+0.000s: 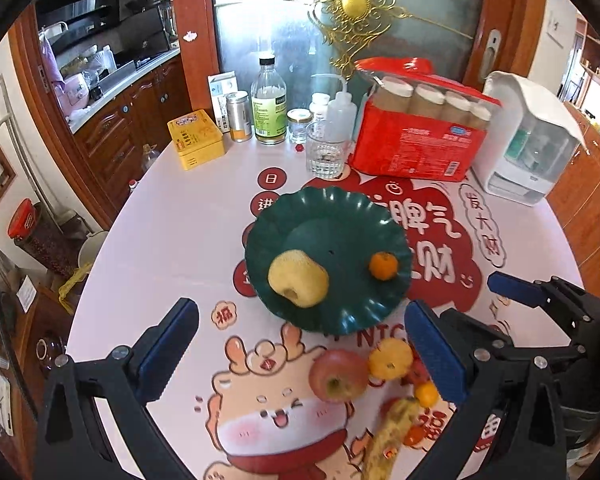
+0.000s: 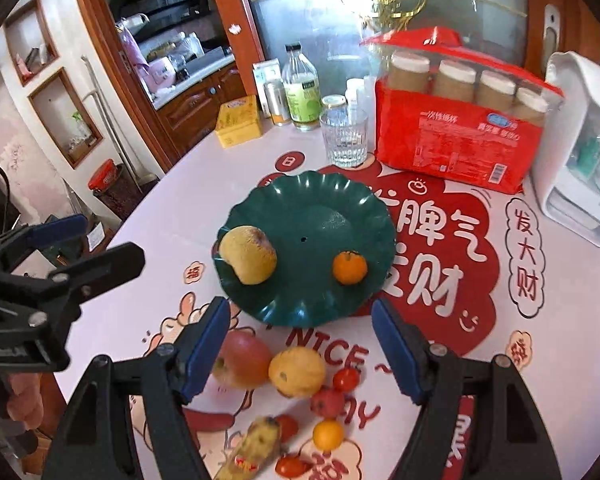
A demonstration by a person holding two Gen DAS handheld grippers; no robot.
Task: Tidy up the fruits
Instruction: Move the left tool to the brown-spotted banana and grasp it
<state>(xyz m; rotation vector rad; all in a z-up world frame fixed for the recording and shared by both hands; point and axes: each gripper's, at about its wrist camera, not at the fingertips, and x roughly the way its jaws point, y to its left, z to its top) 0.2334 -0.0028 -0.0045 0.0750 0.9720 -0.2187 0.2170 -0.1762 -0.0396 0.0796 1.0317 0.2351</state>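
Plainly: tablecloth [image 2: 440,264] print reads "NICE"; both claws, left [image 1: 300,354], right [image 2: 300,344], apart, empty.

The tablecloth [image 2: 540,360] bears white "脾气" and "财" on red, "发大财" in an oval, "日" in a circle, and "NICE" in red.

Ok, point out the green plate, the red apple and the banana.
Green plate [image 2: 300,194]: right wrist view, bare far part.
Red apple [image 2: 246,360]: right wrist view, middle of skin.
Banana [image 1: 388,436]: left wrist view, mid-length of peel.
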